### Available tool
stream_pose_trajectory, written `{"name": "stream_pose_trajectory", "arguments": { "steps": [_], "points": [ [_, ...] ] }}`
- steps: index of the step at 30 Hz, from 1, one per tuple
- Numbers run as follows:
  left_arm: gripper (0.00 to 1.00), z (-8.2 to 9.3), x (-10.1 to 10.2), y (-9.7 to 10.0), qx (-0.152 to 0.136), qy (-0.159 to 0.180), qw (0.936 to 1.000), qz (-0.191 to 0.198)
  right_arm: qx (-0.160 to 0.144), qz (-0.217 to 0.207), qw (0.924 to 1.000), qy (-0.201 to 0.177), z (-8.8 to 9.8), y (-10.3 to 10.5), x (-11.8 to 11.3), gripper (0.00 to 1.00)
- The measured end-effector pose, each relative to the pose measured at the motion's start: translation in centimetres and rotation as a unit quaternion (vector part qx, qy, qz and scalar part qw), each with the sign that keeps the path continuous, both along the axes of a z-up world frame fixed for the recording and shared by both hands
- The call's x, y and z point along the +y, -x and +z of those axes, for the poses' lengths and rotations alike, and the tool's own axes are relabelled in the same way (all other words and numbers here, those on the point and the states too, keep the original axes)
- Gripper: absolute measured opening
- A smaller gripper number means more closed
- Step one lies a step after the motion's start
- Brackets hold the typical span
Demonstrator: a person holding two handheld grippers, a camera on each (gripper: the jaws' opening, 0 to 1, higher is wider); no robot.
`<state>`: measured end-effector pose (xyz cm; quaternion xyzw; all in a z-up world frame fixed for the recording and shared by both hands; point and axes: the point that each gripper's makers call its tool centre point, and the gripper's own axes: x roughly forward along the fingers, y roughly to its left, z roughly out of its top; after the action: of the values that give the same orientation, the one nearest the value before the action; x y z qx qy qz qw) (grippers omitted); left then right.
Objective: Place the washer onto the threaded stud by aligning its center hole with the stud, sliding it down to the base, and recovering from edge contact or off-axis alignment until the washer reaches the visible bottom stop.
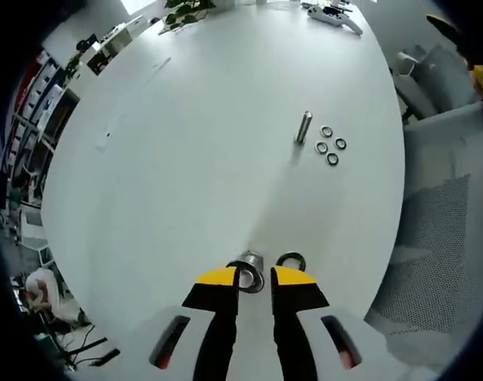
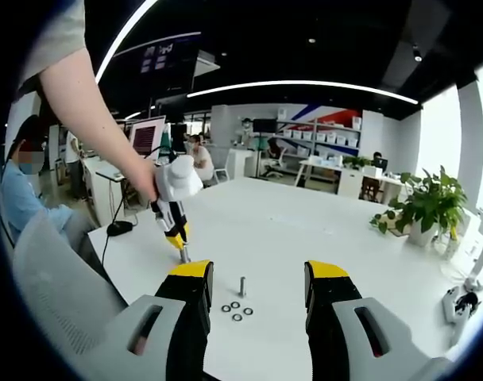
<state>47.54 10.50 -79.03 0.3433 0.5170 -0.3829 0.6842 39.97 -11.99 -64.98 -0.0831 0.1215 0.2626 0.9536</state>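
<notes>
A short silver stud [image 1: 249,260] stands on the white table [image 1: 186,159], with a dark washer [image 1: 246,279] ringing its top. My left gripper [image 1: 255,274] has its yellow-tipped jaws close together on that washer. A second dark ring [image 1: 291,259] lies just past the right jaw's tip. Farther out stands a taller threaded stud [image 1: 304,127] with several loose washers [image 1: 330,146] beside it. In the right gripper view, a hand holds the left gripper [image 2: 178,238] tip-down over the small stud [image 2: 183,254]. My right gripper [image 2: 260,270] hangs open above the tall stud [image 2: 242,286] and the washers [image 2: 235,311].
A grey mesh chair [image 1: 440,222] stands at the table's right edge, and another chair [image 2: 51,278] is at its near corner. A potted plant [image 2: 420,206] and a white device [image 1: 333,16] sit at the far ends. A person [image 2: 23,182] sits at the left.
</notes>
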Motion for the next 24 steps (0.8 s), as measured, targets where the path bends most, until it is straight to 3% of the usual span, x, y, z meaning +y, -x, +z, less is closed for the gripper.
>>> {"name": "stream_pose_trajectory", "arguments": {
  "steps": [11,24],
  "points": [
    [0.12,-1.0,-0.9,0.7,0.02,0.007,0.9998,-0.003,0.001,-0.002,1.0,0.0,0.0,0.0,-0.1,0.48],
    [0.14,0.1,0.1,-0.2,-0.008,0.012,0.9997,0.018,0.003,0.005,1.0,0.003,-0.1,0.1,0.2,0.48]
  ]
}}
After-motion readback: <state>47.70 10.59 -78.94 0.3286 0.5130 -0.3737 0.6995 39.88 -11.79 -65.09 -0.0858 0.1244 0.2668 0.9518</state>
